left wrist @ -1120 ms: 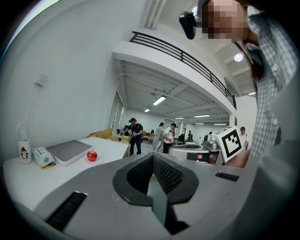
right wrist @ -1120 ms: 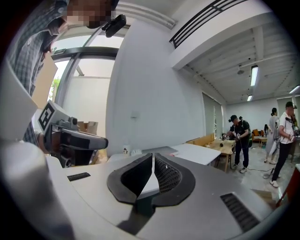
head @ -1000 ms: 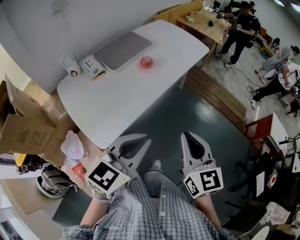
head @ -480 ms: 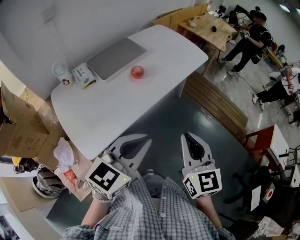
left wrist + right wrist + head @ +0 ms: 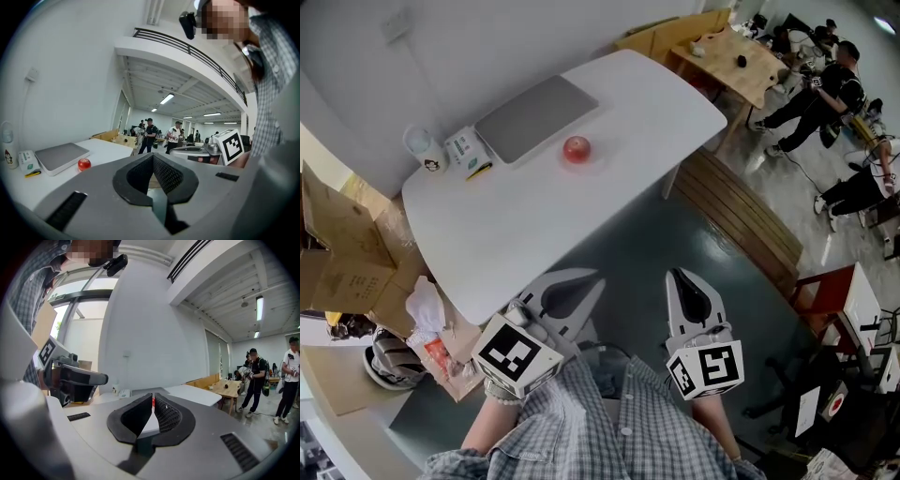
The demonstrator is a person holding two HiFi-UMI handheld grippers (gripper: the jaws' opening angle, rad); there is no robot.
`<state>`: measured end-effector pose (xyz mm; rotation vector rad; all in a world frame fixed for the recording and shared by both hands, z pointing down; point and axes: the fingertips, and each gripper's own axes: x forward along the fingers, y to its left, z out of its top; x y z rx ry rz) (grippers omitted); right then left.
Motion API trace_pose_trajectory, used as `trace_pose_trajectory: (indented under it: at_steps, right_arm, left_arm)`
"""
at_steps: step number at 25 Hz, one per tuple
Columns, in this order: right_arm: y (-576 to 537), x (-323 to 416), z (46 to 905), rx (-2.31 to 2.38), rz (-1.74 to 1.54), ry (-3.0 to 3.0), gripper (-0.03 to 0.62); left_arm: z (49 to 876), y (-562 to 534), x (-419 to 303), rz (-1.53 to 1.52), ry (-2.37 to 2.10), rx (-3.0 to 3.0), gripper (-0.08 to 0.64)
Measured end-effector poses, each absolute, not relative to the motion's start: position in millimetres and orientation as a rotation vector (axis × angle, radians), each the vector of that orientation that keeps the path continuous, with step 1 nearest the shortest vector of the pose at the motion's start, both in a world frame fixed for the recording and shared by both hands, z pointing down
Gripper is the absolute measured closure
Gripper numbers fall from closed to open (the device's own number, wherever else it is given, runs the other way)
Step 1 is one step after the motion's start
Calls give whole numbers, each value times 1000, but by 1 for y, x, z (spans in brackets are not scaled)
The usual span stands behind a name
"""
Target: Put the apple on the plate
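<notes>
The white counter (image 5: 525, 220) stands ahead of you, a flat grey slab (image 5: 536, 117) near its far edge. Your left hand-held gripper (image 5: 596, 279) and right hand-held gripper (image 5: 675, 273) hang short of it — both closed, empty. The apple (image 5: 577, 148) rests on the counter, just beside the slab.

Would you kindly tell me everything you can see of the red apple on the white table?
The apple is small, round and red, with a glossy skin that catches a pale highlight; it looks whole, though its stem is too small to make out. It sits alone on the white table, just off the edge of a flat grey slab, seemingly not touching it. Nothing holds it: the left gripper and right gripper are shut, empty and far from it.
</notes>
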<state>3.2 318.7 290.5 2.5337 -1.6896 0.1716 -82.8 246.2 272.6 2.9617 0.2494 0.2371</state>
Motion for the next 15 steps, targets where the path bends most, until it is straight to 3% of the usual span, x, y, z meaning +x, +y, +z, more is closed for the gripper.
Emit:
trace_pose_trajectory:
  at_steps: [15]
  right_arm:
    - [248, 76, 291, 2480, 206, -1708, 563]
  left_arm:
    - [277, 173, -11, 251, 203, 2922, 552]
